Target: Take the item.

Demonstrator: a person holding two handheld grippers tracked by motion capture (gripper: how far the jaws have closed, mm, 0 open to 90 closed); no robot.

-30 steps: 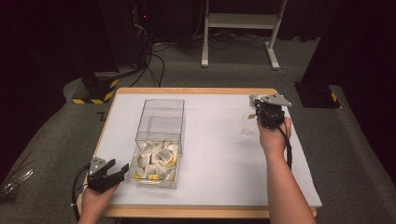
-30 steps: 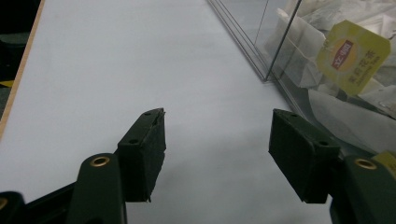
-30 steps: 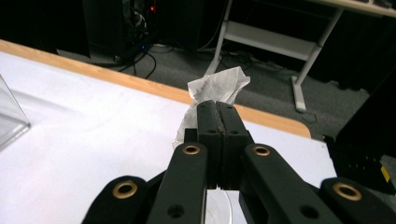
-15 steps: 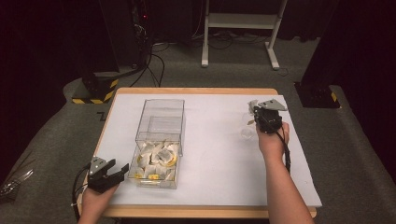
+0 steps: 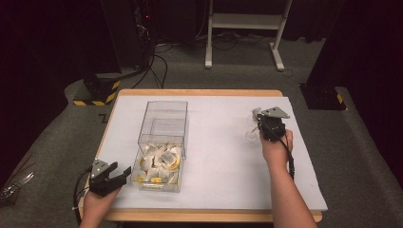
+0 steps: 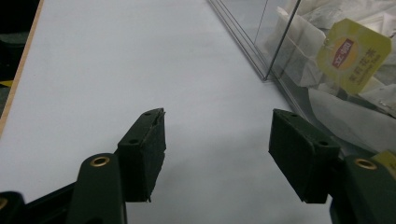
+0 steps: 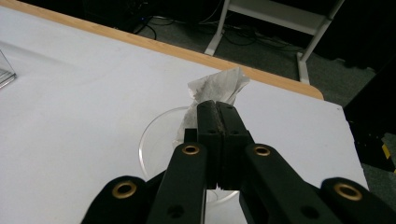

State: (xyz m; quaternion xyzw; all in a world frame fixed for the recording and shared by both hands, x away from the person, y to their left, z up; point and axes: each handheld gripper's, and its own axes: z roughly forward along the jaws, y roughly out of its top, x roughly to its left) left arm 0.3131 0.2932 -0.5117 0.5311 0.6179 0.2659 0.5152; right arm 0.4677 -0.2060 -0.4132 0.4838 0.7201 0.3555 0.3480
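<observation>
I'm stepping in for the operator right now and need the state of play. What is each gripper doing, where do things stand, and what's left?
Right gripper: shut on a tea bag, held over the clear cup at the table's right side.
Left gripper: open, holds nothing, beside the clear box of tea bags.
Done: one bag taken and brought to the cup.
Left: probably lower the bag into the cup and release it.
</observation>
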